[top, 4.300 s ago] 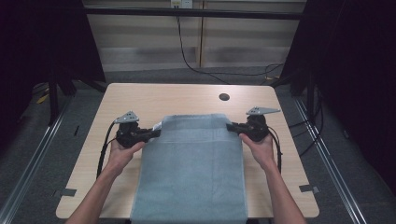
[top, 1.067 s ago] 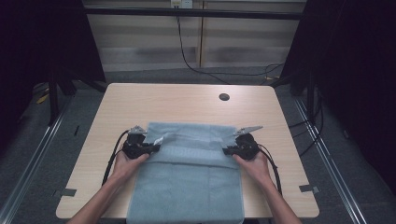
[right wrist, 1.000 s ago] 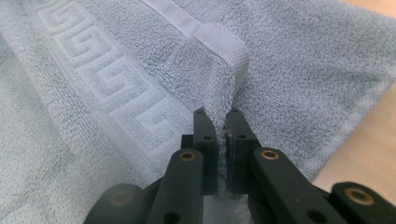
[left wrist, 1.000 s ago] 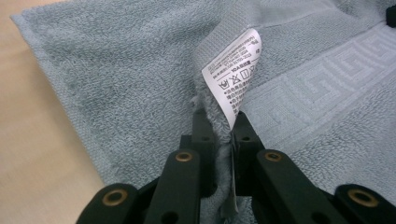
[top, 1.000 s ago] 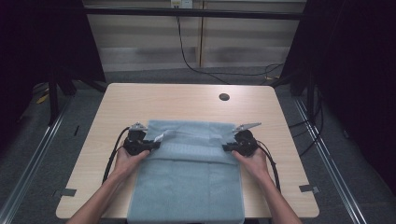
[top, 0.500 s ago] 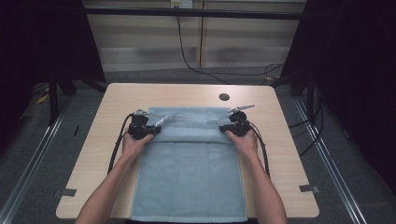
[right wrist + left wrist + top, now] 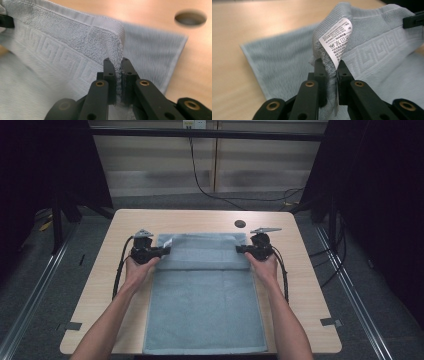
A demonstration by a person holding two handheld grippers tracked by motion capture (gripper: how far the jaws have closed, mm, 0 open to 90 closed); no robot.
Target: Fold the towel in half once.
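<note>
1. High view: grey towel point(image 7: 205, 305) lay lengthwise on the worktop point(image 7: 300, 265), long axis running from the person toward the far edge, near end at the front edge. Left gripper point(image 7: 159, 252) and right gripper point(image 7: 243, 250) each sat at a side edge of the folded-over band near the far end, one corner each, equally near. Fold line ran across, between the two. Far hem lay beyond the fingers, so my read: the held edge needs to travel toward it to meet it.
2. Left gripper view: fingers point(image 7: 320, 72) closed on a towel corner, fabric bunched up between them. Care label point(image 7: 337, 40) stood above the grip; wash symbols and small print, text not legible.
3. Right gripper view: fingers point(image 7: 110, 72) clamped on the other corner. Greek-key band point(image 7: 57, 55) ran away to the left. Cable hole point(image 7: 190, 18) in the worktop lay beyond the towel.
</note>
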